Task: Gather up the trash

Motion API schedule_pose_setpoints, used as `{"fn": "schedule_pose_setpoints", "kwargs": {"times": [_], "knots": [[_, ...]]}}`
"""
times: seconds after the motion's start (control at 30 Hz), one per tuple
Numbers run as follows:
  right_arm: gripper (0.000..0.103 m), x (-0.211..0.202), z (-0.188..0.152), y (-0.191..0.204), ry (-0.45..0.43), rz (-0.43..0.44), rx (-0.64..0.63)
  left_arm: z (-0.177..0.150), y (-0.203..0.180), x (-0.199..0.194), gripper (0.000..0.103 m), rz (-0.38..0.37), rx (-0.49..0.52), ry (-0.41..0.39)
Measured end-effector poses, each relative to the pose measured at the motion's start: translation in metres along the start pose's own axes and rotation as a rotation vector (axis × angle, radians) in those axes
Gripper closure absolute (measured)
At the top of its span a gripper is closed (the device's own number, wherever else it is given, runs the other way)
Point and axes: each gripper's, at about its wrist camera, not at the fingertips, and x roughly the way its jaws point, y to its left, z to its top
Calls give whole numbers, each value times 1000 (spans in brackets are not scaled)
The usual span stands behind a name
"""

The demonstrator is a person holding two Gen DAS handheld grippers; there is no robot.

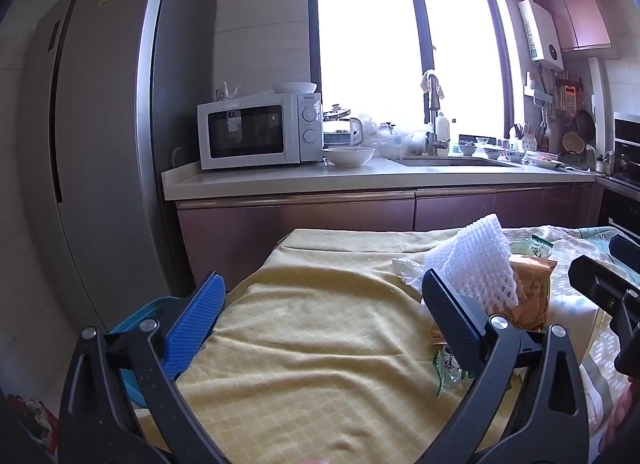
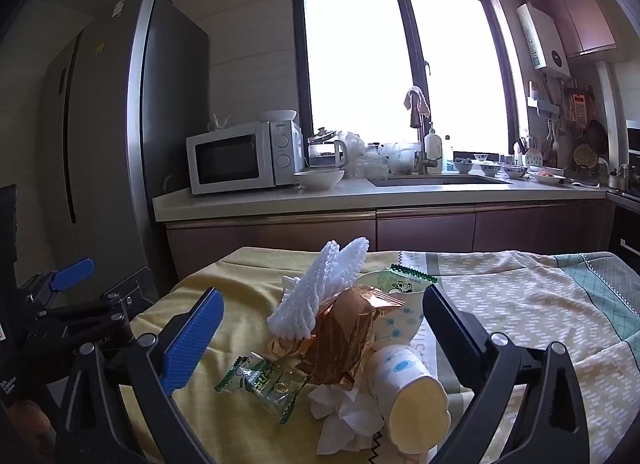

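A small heap of trash lies on a cloth-covered bench (image 2: 248, 416), and the right claw (image 2: 322, 322) is the nearer one. In the right wrist view the heap sits directly ahead, at 12 o'clock, framed between the 2 spread fingers. The right claw is wide open and grips nothing.

The heap, from far to near: a white foam fruit net (image 2: 320, 290) standing up and leaning toward 1 o'clock; a crumpled copper-coloured foil wrapper (image 2: 344, 336) just below it; a paper cup (image 2: 404, 392) tipped on its side, its long axis running from 11 o'clock to 5 o'clock with the pale base facing the camera; a clear green-printed candy wrapper (image 2: 266, 384) lying flat at 7 o'clock of the foil; and a wad of white tissue (image 2: 344, 420) touching the cup's left side. A second paper cup with a green wrapper (image 2: 408, 278) in it stands behind the foil.

In the left wrist view the same heap lies off at 2 o'clock, beyond the right finger of the left claw (image 1: 322, 304). That claw is also wide open and empty, hovering over bare yellow cloth. The foam net (image 1: 472, 264) and foil wrapper (image 1: 532, 296) show there, partly hidden by the finger.

Judging from this, the right claw is better placed to take an item; the upright net or the cup look easiest to pinch.
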Motion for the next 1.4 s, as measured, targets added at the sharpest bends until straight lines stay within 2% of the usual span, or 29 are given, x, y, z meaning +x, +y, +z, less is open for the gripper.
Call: {"fn": "schedule_pose_setpoints", "kwargs": {"times": [1.4], "knots": [[7, 0, -2, -3, 0, 14, 8, 2, 1, -8, 6, 6, -18, -25]]}}
